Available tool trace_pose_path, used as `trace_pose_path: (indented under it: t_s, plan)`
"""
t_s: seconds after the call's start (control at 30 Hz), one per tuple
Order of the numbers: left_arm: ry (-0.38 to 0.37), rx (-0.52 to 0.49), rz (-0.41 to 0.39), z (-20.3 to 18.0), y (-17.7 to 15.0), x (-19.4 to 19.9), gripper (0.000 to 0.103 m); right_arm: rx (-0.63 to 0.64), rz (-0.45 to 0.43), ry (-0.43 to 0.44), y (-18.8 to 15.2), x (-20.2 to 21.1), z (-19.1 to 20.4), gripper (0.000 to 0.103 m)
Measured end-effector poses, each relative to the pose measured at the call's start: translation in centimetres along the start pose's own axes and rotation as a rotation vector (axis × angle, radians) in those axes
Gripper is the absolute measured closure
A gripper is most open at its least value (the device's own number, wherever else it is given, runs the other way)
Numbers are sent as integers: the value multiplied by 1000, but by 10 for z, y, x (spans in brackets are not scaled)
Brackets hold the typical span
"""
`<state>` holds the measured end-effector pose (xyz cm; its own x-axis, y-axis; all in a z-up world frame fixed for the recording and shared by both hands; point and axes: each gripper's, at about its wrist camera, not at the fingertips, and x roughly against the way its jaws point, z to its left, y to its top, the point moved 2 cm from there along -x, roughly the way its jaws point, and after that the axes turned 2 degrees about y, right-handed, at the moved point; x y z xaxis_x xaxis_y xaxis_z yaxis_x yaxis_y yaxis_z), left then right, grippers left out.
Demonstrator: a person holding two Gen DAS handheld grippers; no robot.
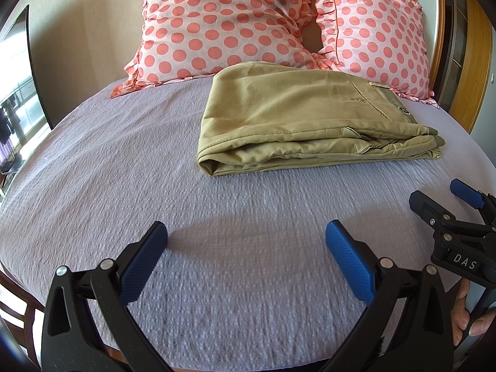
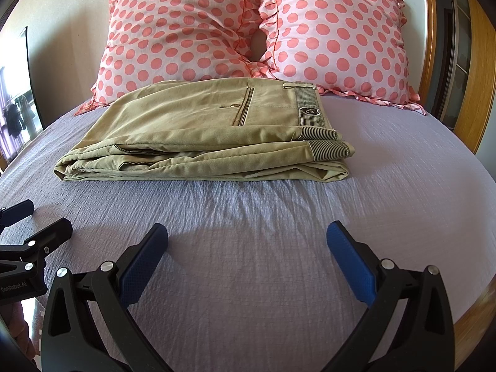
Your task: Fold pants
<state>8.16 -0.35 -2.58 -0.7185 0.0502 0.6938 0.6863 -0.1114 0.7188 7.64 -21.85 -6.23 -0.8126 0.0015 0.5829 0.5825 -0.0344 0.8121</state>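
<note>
Khaki pants (image 1: pixel 291 117) lie folded in a flat stack on the lilac bedspread (image 1: pixel 124 170), just in front of the pillows. They also show in the right wrist view (image 2: pixel 201 133), with the striped waistband to the right. My left gripper (image 1: pixel 246 235) is open and empty, hovering over bare bedspread short of the pants. My right gripper (image 2: pixel 247 237) is open and empty too, near the front of the bed. Each gripper shows at the edge of the other's view: the right one (image 1: pixel 440 195), the left one (image 2: pixel 37 220).
Two pink polka-dot pillows (image 2: pixel 186 31) (image 2: pixel 338 37) lean against the headboard behind the pants. A wooden bed frame (image 2: pixel 477 62) runs along the right side. A window (image 1: pixel 15 93) is at the left. The bedspread (image 2: pixel 403 186) is wrinkled.
</note>
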Motion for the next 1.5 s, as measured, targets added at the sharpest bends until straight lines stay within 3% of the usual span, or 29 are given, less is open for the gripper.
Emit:
trace_pose_path:
  t_s: [1.5]
  plan:
    - [-3, -1, 6, 1, 0, -2, 2, 1, -2, 0, 0, 0, 0, 1]
